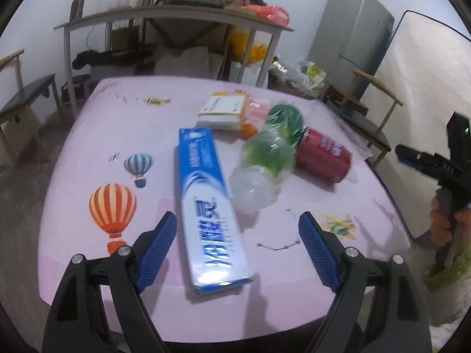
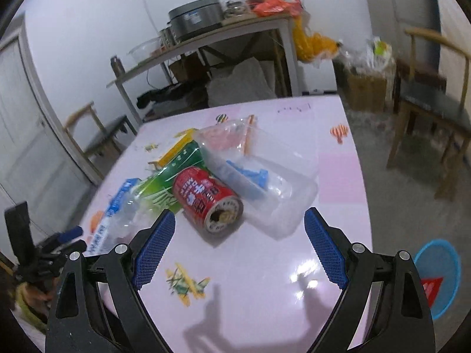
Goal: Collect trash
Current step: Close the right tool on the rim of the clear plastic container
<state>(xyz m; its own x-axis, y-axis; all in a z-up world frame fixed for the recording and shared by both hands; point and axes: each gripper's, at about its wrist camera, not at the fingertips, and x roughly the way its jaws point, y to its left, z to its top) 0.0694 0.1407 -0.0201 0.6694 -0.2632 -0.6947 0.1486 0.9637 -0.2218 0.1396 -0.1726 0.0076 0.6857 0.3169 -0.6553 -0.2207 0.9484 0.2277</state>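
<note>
— Which tool is closer to the toothpaste box (image 1: pixel 207 206)?
— The left tool (image 1: pixel 238 244), jaws apart, empty; box lies lengthwise ahead between them. Right tool (image 2: pixel 240 245), also apart, faces the red can (image 2: pixel 206 203).

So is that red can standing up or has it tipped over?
Tipped over. The red can lies on its side on the pink table, its round end facing the right wrist camera, beside a green-labelled bottle.
</note>
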